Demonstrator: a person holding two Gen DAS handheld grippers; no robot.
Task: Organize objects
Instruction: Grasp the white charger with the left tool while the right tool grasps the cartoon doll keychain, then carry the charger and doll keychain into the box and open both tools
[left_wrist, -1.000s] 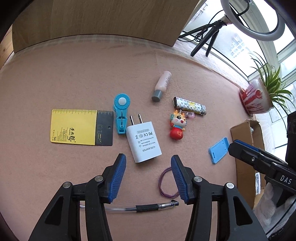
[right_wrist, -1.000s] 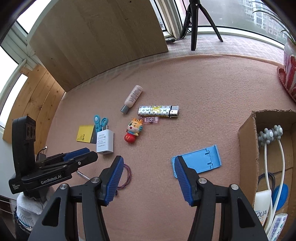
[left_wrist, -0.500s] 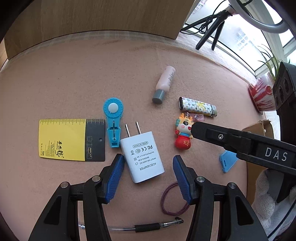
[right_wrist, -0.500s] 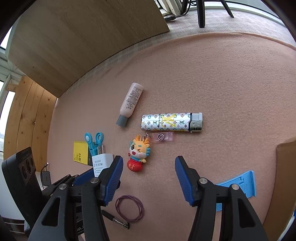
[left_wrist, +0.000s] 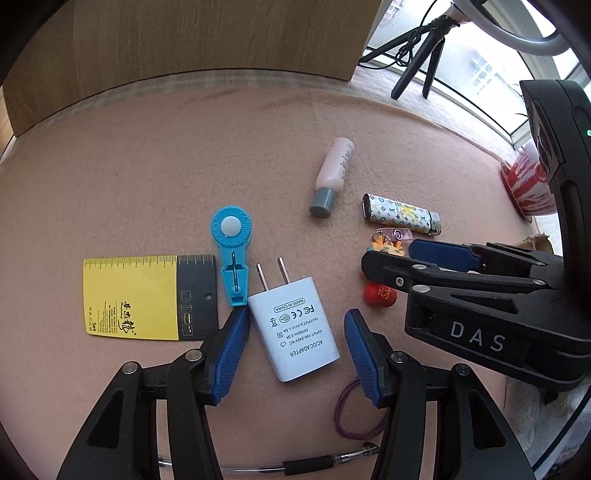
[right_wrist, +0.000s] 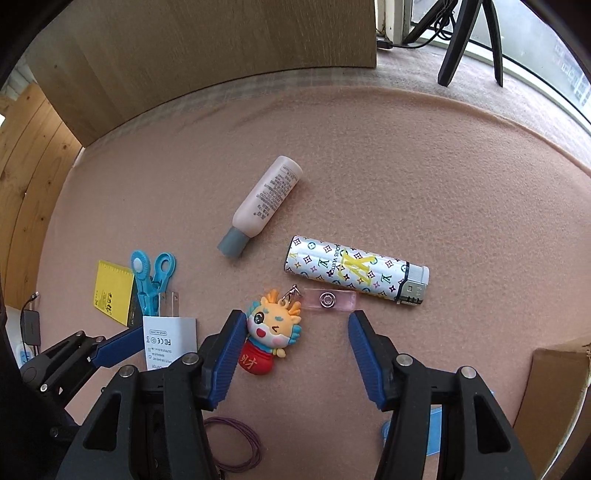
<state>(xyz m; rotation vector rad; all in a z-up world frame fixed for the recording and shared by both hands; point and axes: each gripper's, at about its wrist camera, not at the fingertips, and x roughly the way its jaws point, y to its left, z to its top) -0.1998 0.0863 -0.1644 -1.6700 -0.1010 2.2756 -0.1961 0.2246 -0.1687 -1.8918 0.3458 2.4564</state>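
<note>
A white AC adapter (left_wrist: 295, 328) lies flat on the pink felt between the blue pads of my left gripper (left_wrist: 297, 325). Those jaws are closing; the left pad is almost at the adapter's edge and a gap remains on the right. A small dragon keychain (right_wrist: 271, 332) with a red base lies between the pads of my right gripper (right_wrist: 295, 325), close against the left pad. Its jaws are closing too, with bare felt before the right pad. In the left wrist view the right gripper (left_wrist: 391, 254) covers most of the dragon (left_wrist: 380, 293).
Nearby lie a patterned lighter (right_wrist: 354, 273), pink bottle (right_wrist: 266, 203), blue clip (left_wrist: 232, 251), yellow card (left_wrist: 147, 295), purple hair tie (left_wrist: 354, 417) and pen (left_wrist: 295, 463). A cardboard box (right_wrist: 554, 387) and blue stand (right_wrist: 432, 432) sit to the right, and a wooden panel stands behind.
My right gripper swung left and down from the blue stand to the dragon keychain. My left gripper came forward until its pads flank the adapter.
</note>
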